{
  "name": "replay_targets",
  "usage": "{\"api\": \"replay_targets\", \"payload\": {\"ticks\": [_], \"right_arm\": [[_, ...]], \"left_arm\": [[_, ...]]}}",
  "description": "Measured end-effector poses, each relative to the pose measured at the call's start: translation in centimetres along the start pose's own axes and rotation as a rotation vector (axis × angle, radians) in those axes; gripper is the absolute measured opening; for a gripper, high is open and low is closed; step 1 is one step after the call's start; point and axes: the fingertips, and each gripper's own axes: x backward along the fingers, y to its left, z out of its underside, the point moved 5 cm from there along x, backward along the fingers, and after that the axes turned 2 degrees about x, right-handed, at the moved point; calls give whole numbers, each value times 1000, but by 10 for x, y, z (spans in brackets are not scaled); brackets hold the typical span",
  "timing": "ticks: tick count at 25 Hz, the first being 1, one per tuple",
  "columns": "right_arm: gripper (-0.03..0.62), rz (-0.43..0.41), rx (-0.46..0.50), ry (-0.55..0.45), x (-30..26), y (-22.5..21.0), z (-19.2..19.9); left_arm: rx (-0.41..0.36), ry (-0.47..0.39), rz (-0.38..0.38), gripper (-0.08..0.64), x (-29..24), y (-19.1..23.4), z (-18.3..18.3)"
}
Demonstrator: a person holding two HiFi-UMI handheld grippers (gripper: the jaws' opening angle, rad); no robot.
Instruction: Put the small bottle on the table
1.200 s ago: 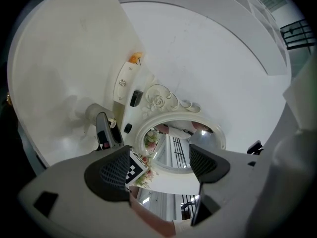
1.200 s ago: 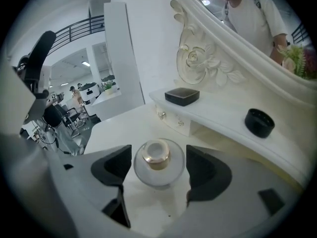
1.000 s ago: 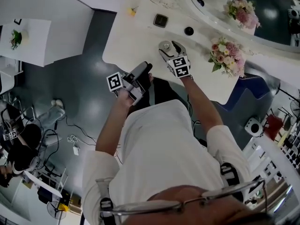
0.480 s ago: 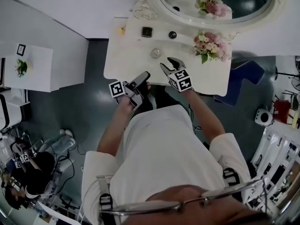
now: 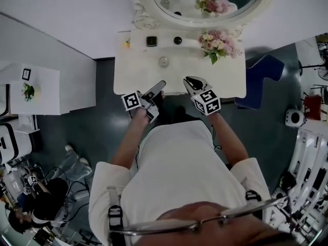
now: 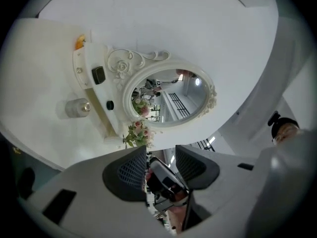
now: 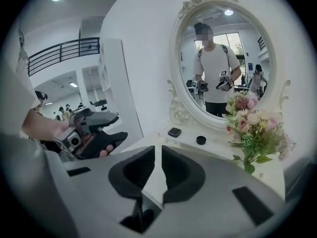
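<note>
The small clear bottle [image 5: 163, 61] stands on the white vanity table [image 5: 225, 83], left of centre; the left gripper view shows the bottle [image 6: 78, 107] far off. Neither gripper touches it. My left gripper [image 5: 158, 87] hovers at the table's front edge, its jaws closing with a clear gap and nothing of the scene between them [image 6: 161, 155]. My right gripper [image 5: 192, 81] is just over the front edge, right of the bottle. Its jaws are closing down to a thin slit, empty [image 7: 158, 150].
An oval mirror [image 5: 205, 1] stands at the back of the table. A flower bunch [image 5: 218, 43] sits at the back right. A black square box [image 5: 151, 41] and a black round lid [image 5: 177, 40] lie on the raised shelf behind the bottle.
Both grippers have drawn back from over the table to its front edge. The right gripper's jaws have gone from wide to nearly together, and the left gripper's jaws have narrowed.
</note>
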Motion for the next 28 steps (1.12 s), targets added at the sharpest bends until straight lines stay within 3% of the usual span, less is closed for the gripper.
{"api": "replay_targets", "payload": {"ticks": [6,9,15,19,28], "right_arm": [[25,-12,8,-44,37,-6,4],[20,-17,12,-70,56,-9,6],[8,-37,23,-140,101,-14,9],[6,-63,19,-166,124,-18,23],[6,-82,18,-222,143,-11,31]], "left_arm": [[-153,-14,-63,114,-11,-19,15],[-271,-26,-92,85,-9,-29,24],[-423,-88,-167,10,-4,-48,56],[-497,-79,-217,3,-5,-48,78],[-849,-44,-369,3,3,-78,110]]}}
